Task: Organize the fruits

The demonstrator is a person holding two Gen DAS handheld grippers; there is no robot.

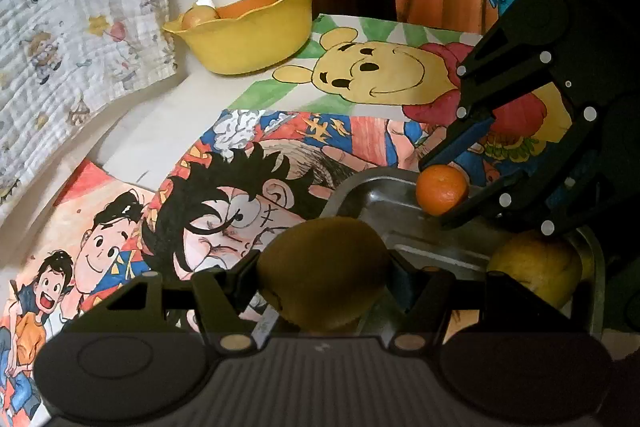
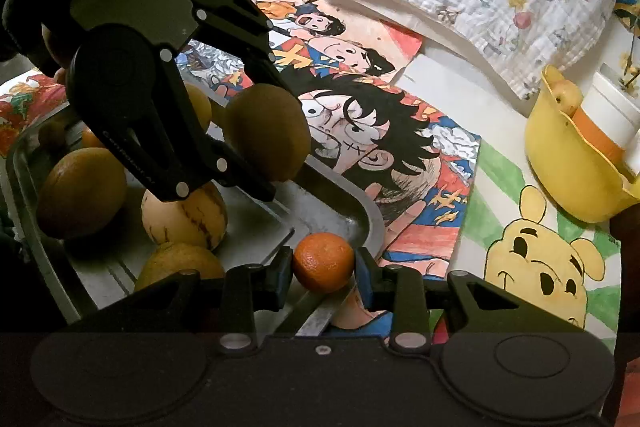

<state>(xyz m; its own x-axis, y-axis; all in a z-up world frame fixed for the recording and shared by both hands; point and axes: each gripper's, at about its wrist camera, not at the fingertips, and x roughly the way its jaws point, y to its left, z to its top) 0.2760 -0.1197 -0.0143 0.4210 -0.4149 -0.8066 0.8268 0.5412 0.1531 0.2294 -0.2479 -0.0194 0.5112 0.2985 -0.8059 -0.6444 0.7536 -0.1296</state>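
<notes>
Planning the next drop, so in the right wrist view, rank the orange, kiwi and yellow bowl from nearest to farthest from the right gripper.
1. Orange: between the right gripper's fingers, over the tray corner.
2. Kiwi: up left, in the left gripper.
3. Yellow bowl: far right.

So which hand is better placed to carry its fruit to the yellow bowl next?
Probably the right: its gripper holds the orange on the tray edge nearer the bowl.

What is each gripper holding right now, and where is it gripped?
Left gripper: kiwi, pinched across its sides. Right gripper: small orange, pinched at its sides.
</notes>
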